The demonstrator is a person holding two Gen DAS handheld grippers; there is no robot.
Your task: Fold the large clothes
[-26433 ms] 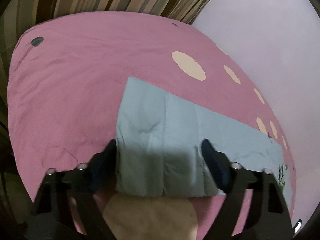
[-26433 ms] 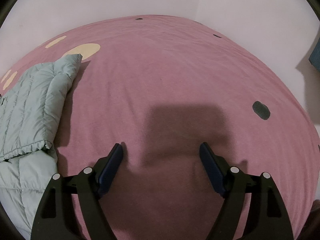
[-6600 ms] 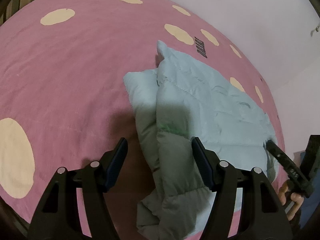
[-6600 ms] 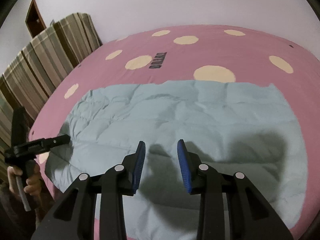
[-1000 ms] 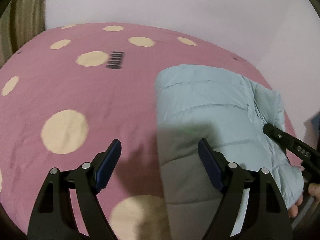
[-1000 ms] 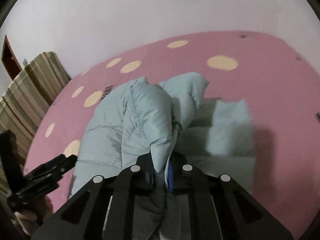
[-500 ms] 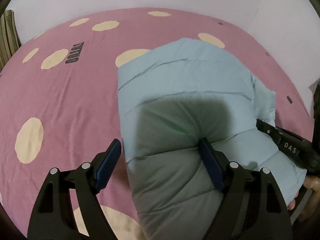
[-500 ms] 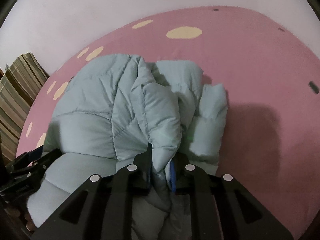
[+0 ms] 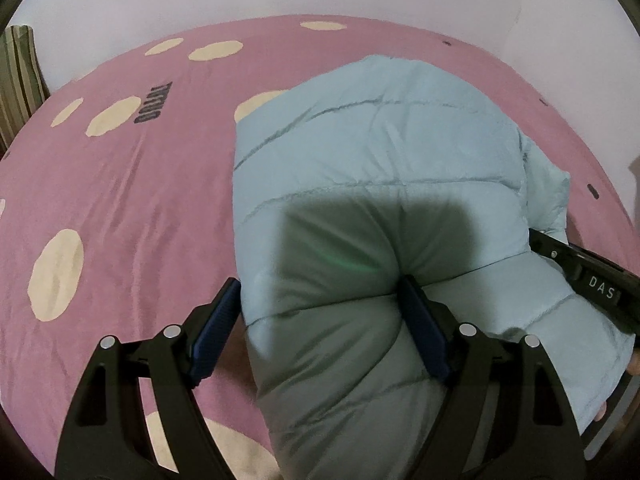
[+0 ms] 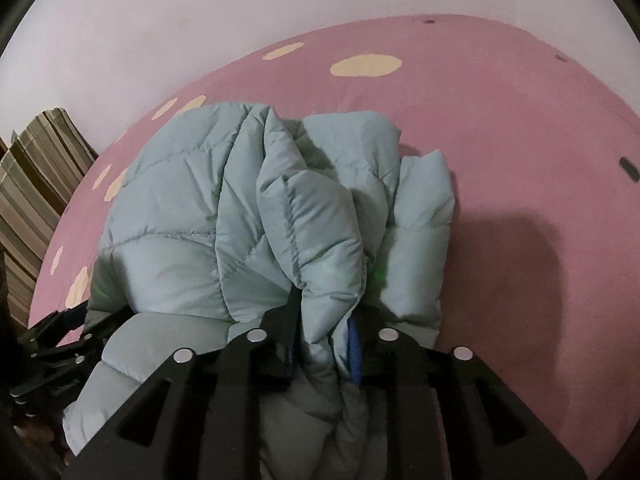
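Jaws of our right gripper [image 10: 324, 344] have just been opening, a fold of the pale blue puffer jacket [image 9: 380, 184] between them; our left gripper [image 9: 320, 320] stands wide, steadying the bundle on the pink bed [image 9: 120, 200] at 6 o'clock.

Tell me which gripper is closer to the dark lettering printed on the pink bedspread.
Left. The left gripper straddles the puffy jacket with the lettering up the bedspread on its left. The right gripper, jaws just opening around a jacket fold, sits across the jacket.
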